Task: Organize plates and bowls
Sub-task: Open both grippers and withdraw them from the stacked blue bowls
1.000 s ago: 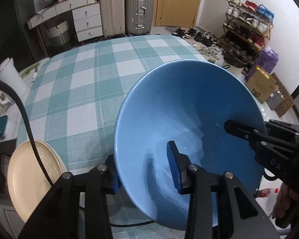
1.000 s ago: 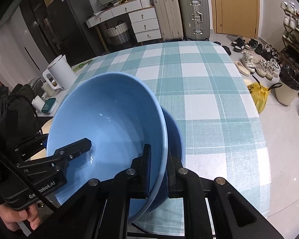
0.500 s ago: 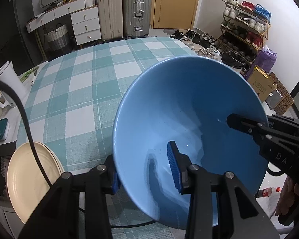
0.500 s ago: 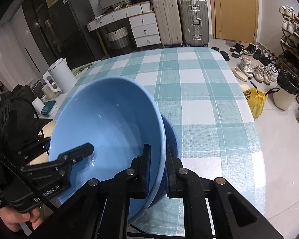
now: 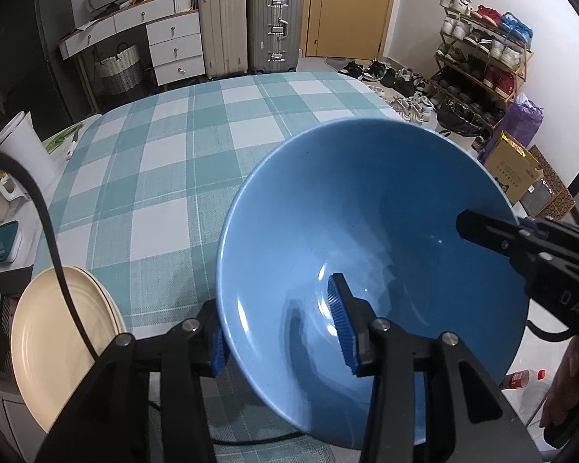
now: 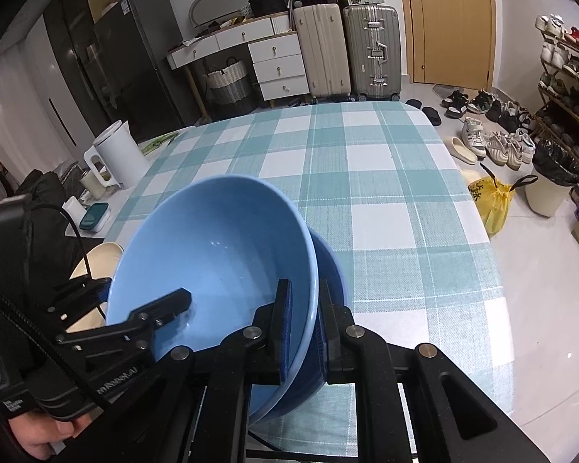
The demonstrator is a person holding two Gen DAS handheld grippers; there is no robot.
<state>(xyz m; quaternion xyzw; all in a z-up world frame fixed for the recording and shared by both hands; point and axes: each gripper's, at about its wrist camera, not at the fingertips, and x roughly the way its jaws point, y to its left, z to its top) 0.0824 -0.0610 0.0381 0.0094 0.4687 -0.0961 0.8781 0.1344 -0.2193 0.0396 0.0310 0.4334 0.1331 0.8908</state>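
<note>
The left gripper is pinching the near wall of the upper blue bowl, while the right gripper is clamping both nested rims, the lower blue bowl included. I'd be lowering them level, releasing together, onto the teal checked tablecloth, right of the cream plates; suitcases and a shoe rack are standing beyond.

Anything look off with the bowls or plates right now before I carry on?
Nothing broken or spilled. The upper blue bowl sits tilted and off-centre in the lower blue bowl, not nested flush. Both the left gripper and right gripper clamp rims. The cream plates overhang the near table edge.
</note>
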